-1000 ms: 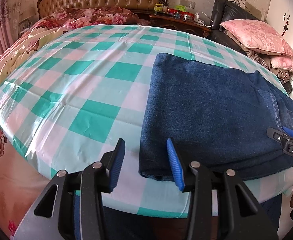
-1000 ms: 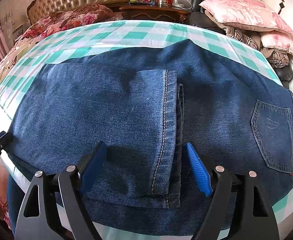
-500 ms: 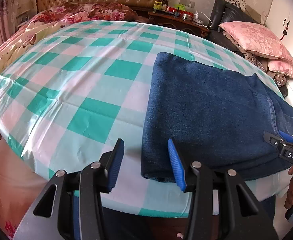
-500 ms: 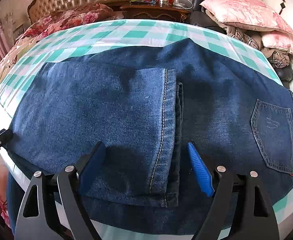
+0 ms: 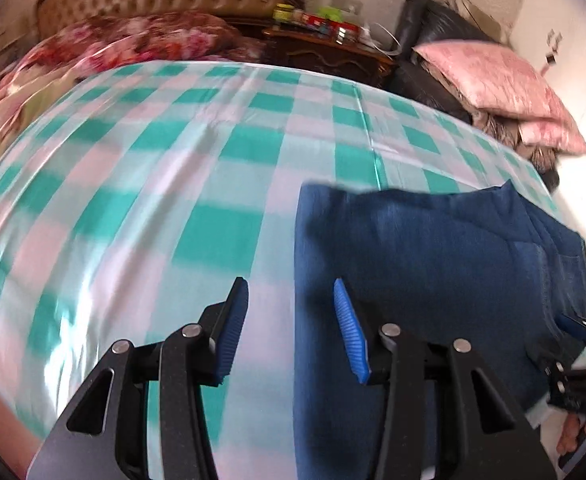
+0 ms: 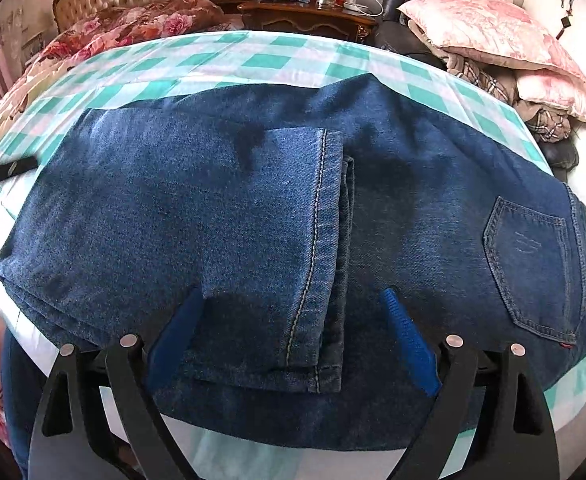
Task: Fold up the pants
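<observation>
- left gripper hovers with jaws parted and empty, straddling the left folded edge of the jeans; one pad over the checked cloth, the other over denim
- right gripper, jaws just widening, stands open above the jeans' near edge; the stitched leg hem lies between its pads, ungripped
</observation>
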{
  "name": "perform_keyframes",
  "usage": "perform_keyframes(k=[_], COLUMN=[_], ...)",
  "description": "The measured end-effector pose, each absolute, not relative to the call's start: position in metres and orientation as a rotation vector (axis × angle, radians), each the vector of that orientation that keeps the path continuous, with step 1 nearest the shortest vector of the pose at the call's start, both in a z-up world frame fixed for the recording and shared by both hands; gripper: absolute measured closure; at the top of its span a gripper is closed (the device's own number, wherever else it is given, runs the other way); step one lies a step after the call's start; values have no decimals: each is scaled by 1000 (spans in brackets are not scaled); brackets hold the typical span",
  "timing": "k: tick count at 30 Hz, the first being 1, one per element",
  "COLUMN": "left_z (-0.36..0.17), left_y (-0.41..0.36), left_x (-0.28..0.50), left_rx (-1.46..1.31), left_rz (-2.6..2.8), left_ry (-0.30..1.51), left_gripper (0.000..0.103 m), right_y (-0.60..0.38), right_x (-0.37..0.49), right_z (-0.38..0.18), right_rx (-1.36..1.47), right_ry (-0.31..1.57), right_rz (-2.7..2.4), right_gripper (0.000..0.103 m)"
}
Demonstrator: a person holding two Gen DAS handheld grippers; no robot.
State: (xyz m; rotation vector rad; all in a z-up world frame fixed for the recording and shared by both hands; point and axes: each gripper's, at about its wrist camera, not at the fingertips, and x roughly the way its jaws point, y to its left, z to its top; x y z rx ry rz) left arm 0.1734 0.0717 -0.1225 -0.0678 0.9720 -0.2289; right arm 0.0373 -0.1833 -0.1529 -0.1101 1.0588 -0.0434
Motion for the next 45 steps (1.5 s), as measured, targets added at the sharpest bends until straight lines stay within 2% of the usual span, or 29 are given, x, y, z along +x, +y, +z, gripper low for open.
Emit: perform_keyframes(k=[4, 7, 12, 18, 22, 23, 24, 26, 28, 41, 42, 43, 45], left_z=[-141, -136, -121, -137, -145, -146, -147, -147, -141, -77, -74, -71, -68], left_y=[63, 66, 92, 109, 106, 106, 107, 108, 108, 36, 32, 31, 30], left_x=[224, 236, 182, 88, 67, 66, 66, 65, 62, 25, 24, 19, 18], left_rx=[-37, -42, -155, -313, -393, -408, -445, -473, -477, -77, -70, -72, -90], left_rz=[-274, -264, -229, -201, -222, -227, -242, -240, -247, -223, -231, -240, -254], left_ry=[1047, 1034, 975, 989, 979, 983, 989, 990, 965, 708, 698, 689, 684], left_gripper=[58, 58, 60, 62, 69, 73, 82, 83, 90, 91, 91, 91, 92], right_y=[-182, -181, -182, -137, -87, -76, -67, -45, -23, 30, 31, 31, 27], right_x=[37, 34, 40, 77, 110, 116, 121, 132, 144, 189, 190, 192, 195], right_z=[-150, -141, -128, -105, -95, -94, -93, -91, -91, -117, -121, -123, -127], right_rx=[-129, -147, -121, -86, -40, -29, -22, -21, -60, -214, -221, -221, -204], right_ry=[1070, 1049, 1032, 1027, 1070, 1086, 1102, 1132, 1164, 1314, 1325, 1332, 1344], right_rz=[-57, -82, -80, 67, 212, 238, 257, 295, 308, 335, 346, 351, 345], right_gripper=[17, 17, 17, 17, 18, 18, 18, 18, 18, 18, 25, 43, 65])
